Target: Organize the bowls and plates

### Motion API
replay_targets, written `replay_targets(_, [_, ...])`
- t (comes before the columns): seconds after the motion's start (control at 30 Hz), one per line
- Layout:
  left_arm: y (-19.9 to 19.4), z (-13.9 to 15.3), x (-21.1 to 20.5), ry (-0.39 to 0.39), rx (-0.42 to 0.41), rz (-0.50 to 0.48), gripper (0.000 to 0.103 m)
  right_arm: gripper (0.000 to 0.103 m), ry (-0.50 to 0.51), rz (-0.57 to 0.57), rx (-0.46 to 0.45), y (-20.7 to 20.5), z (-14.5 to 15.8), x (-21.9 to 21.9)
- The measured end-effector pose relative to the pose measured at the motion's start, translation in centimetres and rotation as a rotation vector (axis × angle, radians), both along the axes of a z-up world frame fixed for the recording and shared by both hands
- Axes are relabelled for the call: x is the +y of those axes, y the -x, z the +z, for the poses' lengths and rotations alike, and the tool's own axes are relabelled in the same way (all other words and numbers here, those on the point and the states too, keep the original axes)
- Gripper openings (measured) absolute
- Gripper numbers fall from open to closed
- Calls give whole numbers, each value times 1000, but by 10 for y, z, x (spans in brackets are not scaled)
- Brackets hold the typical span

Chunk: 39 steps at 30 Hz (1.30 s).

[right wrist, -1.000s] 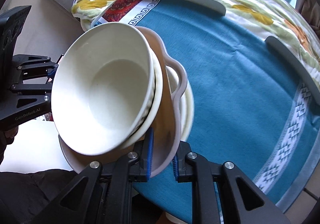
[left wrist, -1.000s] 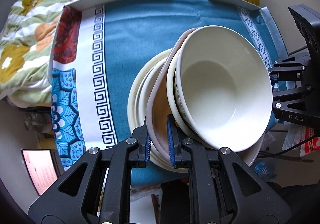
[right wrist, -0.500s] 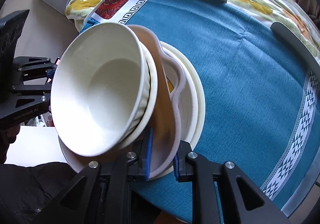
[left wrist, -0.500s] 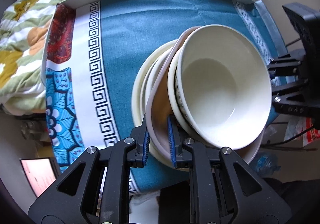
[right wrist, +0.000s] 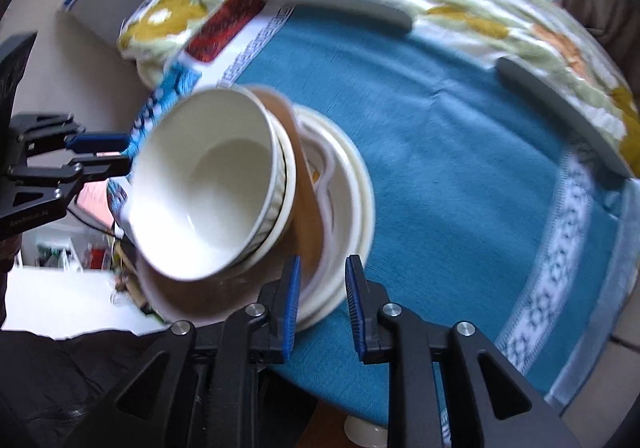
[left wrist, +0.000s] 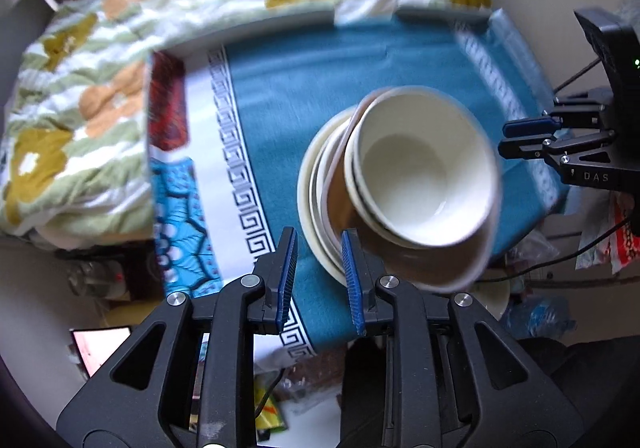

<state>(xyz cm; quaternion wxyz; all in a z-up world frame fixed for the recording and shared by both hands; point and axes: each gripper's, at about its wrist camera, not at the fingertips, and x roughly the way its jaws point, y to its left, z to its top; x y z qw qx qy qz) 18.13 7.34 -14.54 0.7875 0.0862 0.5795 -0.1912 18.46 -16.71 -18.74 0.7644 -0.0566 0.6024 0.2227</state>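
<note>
- At the near edge of the table (left wrist: 280, 119), on its teal cloth: white bowl (left wrist: 424, 175) nested in a second bowl, sitting tilted on a brown dish (right wrist: 308, 215), cream plates (right wrist: 356, 207) underneath.
- Stacking looks done; the tilt may want levelling.
- Left gripper (left wrist: 318, 280): jaws apart, holding nothing, just beside the plate rim.
- Right gripper (right wrist: 322, 302): jaws apart, empty, straddling the stack's edge; contact unclear.

Soft daylight fills both views, and I see no hard shadows. Motion blur smears the flowered bedspread (left wrist: 80, 119) and the cloth's patterned border (right wrist: 560, 248) toward the frame edges. The white bowl (left wrist: 420, 171) is soft-edged, while my fingers (left wrist: 286, 280) stay sharp. Fisheye bending and dark corners ring each frame.
</note>
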Motion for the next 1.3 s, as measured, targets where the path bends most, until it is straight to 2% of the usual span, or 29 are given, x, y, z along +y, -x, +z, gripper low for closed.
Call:
replay_targets(0.17, [38, 74, 5, 89, -212, 94, 22, 21, -68, -159, -181, 44, 70, -21])
replay_targets(0.23, [56, 104, 1, 145, -298, 140, 30, 21, -71, -200, -285, 67, 102, -24])
replay_targets(0.27, [63, 116, -2, 156, -339, 157, 44, 23, -80, -217, -320, 74, 114, -25])
replay_targets(0.3, [71, 127, -4, 160, -385, 171, 63, 30, -86, -246, -368, 85, 130, -27])
replay_targets(0.33, [82, 141, -8, 165, -456, 187, 70, 34, -90, -273, -415, 96, 144, -31])
replay_targets(0.37, [93, 152, -11, 170, -512, 199, 82, 48, -94, -294, -454, 102, 156, -32])
replay_targets(0.4, [101, 161, -15, 173, -560, 206, 89, 61, -98, -322, -499, 112, 169, -35])
replay_targets(0.43, [112, 171, -19, 176, -622, 217, 92, 67, -99, -340, -532, 118, 178, -38])
replay_targets(0.5, [126, 183, -25, 187, -696, 246, 103, 89, -108, -377, -603, 134, 195, -43])
replay_targets(0.6, [143, 191, -36, 217, -762, 286, 103, 102, -84, -418, -709, 155, 210, -48])
replay_targets(0.67, [148, 188, -43, 215, -756, 302, 103, 102, -59, -468, -774, 168, 213, -51])
replay_targets(0.8, [157, 182, -54, 183, -767, 296, 103, 102, -49, -519, -825, 182, 206, -59])
replay_targets(0.93, [165, 180, -64, 147, -784, 281, 103, 102, -42, -529, -828, 185, 199, -62])
replay_targets(1.3, [168, 184, -77, 119, -797, 254, 103, 102, -52, -546, -816, 190, 195, -65])
